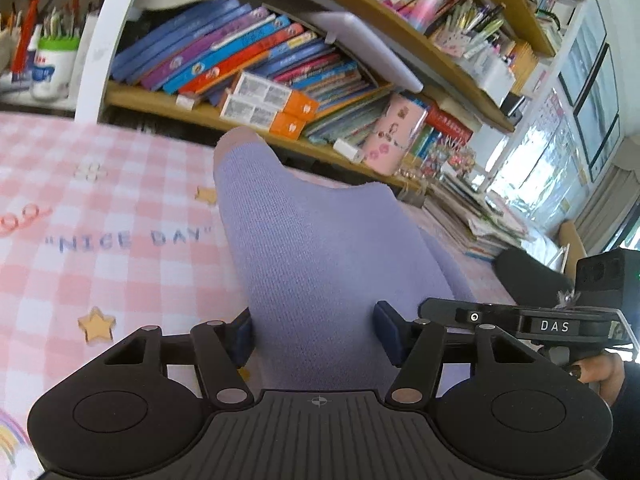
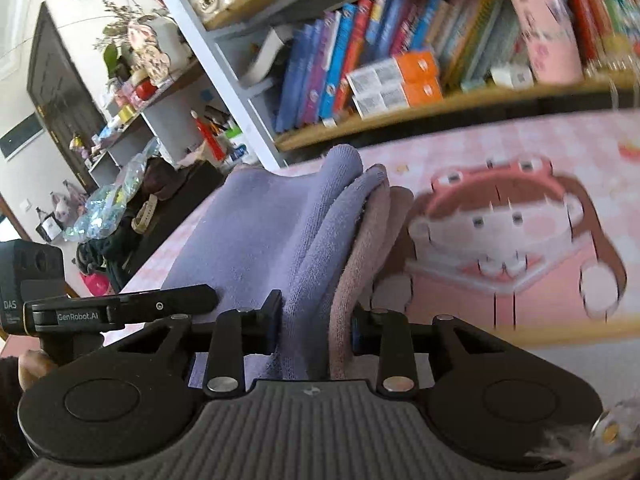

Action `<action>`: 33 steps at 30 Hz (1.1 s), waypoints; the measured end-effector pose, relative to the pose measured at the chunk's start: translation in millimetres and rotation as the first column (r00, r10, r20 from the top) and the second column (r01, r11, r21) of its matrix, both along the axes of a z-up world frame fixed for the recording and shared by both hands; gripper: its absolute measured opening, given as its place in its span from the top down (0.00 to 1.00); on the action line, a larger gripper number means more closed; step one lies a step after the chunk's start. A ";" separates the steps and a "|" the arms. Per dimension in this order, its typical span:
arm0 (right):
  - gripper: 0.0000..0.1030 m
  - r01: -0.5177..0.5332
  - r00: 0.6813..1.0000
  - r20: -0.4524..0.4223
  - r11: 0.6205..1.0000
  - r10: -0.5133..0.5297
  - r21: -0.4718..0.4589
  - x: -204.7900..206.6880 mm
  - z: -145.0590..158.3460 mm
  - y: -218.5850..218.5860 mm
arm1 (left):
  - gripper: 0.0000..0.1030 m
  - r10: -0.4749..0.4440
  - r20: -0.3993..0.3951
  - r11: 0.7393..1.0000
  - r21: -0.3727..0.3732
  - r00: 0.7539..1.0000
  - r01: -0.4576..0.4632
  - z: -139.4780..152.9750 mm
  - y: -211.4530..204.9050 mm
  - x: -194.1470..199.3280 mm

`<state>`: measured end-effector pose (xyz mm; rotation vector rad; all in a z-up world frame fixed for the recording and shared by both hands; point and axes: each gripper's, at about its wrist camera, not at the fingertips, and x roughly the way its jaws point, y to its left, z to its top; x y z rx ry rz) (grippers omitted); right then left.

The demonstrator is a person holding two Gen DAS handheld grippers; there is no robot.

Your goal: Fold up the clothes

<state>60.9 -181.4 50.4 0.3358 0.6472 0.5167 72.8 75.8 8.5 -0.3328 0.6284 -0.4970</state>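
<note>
A lavender knitted garment (image 1: 316, 248) with a pale pink edge lies lifted over the pink checked tablecloth (image 1: 100, 208). My left gripper (image 1: 314, 334) has its fingers on either side of the fabric, which fills the gap between them. In the right wrist view the same garment (image 2: 256, 240) hangs in bunched folds of lavender and dusty pink. My right gripper (image 2: 316, 320) is shut on those folds. The other gripper shows at each view's side edge (image 1: 540, 324) (image 2: 120, 308).
A wooden bookshelf (image 1: 224, 108) full of books and boxes runs along the table's far edge. A white shelf post (image 1: 108, 40) stands at the left. A stack of papers (image 1: 480, 224) lies at the right. A cartoon girl print (image 2: 500, 240) covers the cloth.
</note>
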 end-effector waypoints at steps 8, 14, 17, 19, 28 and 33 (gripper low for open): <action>0.72 0.026 0.998 0.061 0.999 -0.023 -0.039 65.3 15.5 11.2 | 0.41 0.027 0.027 0.999 0.022 0.999 -0.028 15.1 8.8 65.1; 0.72 0.079 0.996 0.055 0.996 -0.077 -0.037 129.2 11.1 11.6 | 0.41 0.042 0.005 0.999 -0.002 0.999 -0.042 5.0 13.8 133.5; 0.72 0.092 0.995 0.043 0.995 -0.090 -0.042 155.5 2.5 9.4 | 0.41 0.052 0.007 0.999 0.006 0.999 -0.052 -0.6 10.6 157.0; 0.72 0.097 0.995 0.035 0.994 -0.095 -0.042 170.9 -3.9 7.7 | 0.41 0.062 0.006 0.998 0.010 0.998 -0.062 -4.1 8.6 170.2; 0.72 0.126 0.992 -0.002 0.992 -0.126 -0.006 219.3 -27.3 -2.0 | 0.41 0.090 -0.017 0.996 -0.006 0.996 -0.090 -22.6 9.2 214.5; 0.68 0.150 0.988 -0.029 0.987 -0.148 0.061 229.7 -39.4 -9.7 | 0.40 0.109 -0.050 0.992 -0.058 0.993 -0.112 -35.3 16.6 222.6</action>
